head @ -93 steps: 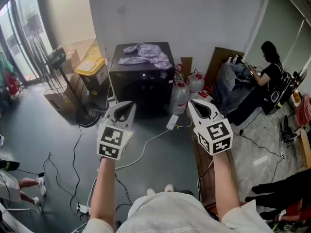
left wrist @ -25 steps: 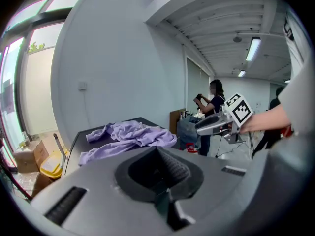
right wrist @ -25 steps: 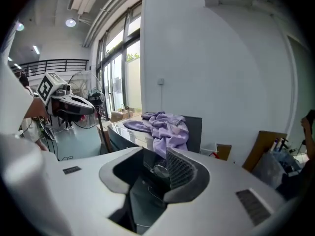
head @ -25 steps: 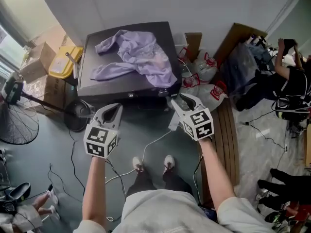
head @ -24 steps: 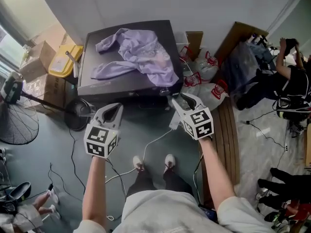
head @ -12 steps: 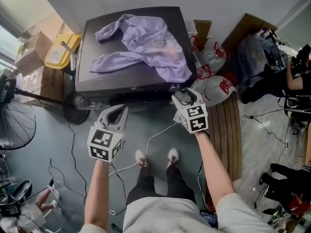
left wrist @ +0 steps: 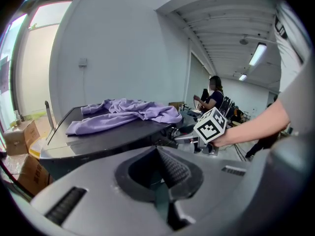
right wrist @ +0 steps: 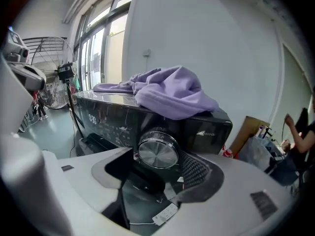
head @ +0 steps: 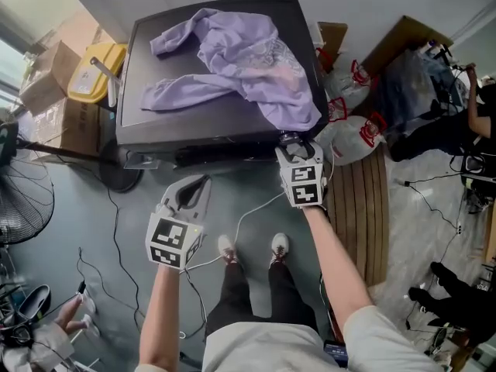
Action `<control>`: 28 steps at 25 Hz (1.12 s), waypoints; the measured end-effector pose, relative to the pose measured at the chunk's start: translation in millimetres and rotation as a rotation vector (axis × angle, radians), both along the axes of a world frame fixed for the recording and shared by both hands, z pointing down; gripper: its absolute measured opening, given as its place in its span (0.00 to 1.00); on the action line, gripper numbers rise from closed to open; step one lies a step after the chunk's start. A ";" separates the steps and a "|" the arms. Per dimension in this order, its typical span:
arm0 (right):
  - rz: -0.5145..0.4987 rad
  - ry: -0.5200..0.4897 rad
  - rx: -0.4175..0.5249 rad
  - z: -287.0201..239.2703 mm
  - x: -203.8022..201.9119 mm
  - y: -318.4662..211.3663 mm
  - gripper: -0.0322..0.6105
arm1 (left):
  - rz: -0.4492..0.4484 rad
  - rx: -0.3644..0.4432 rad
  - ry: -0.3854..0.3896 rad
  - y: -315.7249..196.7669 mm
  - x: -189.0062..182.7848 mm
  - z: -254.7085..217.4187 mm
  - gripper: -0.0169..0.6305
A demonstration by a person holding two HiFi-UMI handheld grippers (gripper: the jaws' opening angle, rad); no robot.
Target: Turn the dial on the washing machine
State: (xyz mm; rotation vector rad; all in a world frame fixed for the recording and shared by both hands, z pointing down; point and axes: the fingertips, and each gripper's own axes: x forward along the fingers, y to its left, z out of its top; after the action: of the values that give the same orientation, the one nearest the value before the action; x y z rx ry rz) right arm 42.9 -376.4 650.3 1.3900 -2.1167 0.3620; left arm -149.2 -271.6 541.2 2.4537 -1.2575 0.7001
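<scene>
Grey floor (head: 249, 183) strewn with cables is being stood on, just short of the washing machine (head: 155, 126). Nearest, the left gripper (head: 200, 184) is being held low and well apart from the machine's front, fingers pressed together, nothing between them.

The right gripper (head: 299, 146) is being held at the machine's front right corner and is clearly the nearer one. Its jaws have just been opening and are standing spread, one on each side of the dial (right wrist: 157, 151).

The dial is sitting at the right end of the control panel (right wrist: 110, 124), face-on to the fingers. Its axis is running straight out of the panel, roughly along the gripper's pointing line, so a close followed by a wrist roll is probably what is being called for. The ribbed right pad (right wrist: 197, 170) is lying just beside the rim. Contact cannot be settled, and no squeeze is being seen.

A purple garment (head: 248, 60) is lying over the lid, its hem hanging right above the dial. In the head view the dial is being almost wholly covered by the gripper and that hem. Panel markings and display digits are too small to be read, and the dial's setting cannot be made out.
</scene>
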 end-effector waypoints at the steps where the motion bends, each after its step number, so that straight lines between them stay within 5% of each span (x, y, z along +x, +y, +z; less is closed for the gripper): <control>1: 0.017 -0.006 0.001 0.9 1.1 -1.6 0.49 | -0.003 -0.005 -0.002 1.5 -2.0 2.6 0.04; 9: 0.086 -0.142 -0.051 2.3 6.4 -6.4 0.49 | -0.001 -0.012 -0.008 6.0 -1.3 8.5 0.04; 22: 0.200 -0.523 -0.190 3.8 10.0 -10.5 0.49 | 0.017 -0.004 -0.008 5.2 8.5 8.0 0.04; 24: 0.174 -0.463 -0.168 2.5 8.6 -9.9 0.49 | 0.019 -0.004 -0.008 5.8 9.9 7.6 0.04; 28: 0.080 -0.151 -0.062 1.4 4.0 -6.1 0.53 | 0.013 0.005 -0.015 7.3 9.6 5.7 0.04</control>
State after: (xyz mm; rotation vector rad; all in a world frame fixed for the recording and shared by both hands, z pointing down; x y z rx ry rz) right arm 46.9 -382.5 651.7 1.4544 -2.1542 0.5768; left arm -139.6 -264.3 547.0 2.4677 -1.2515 0.7204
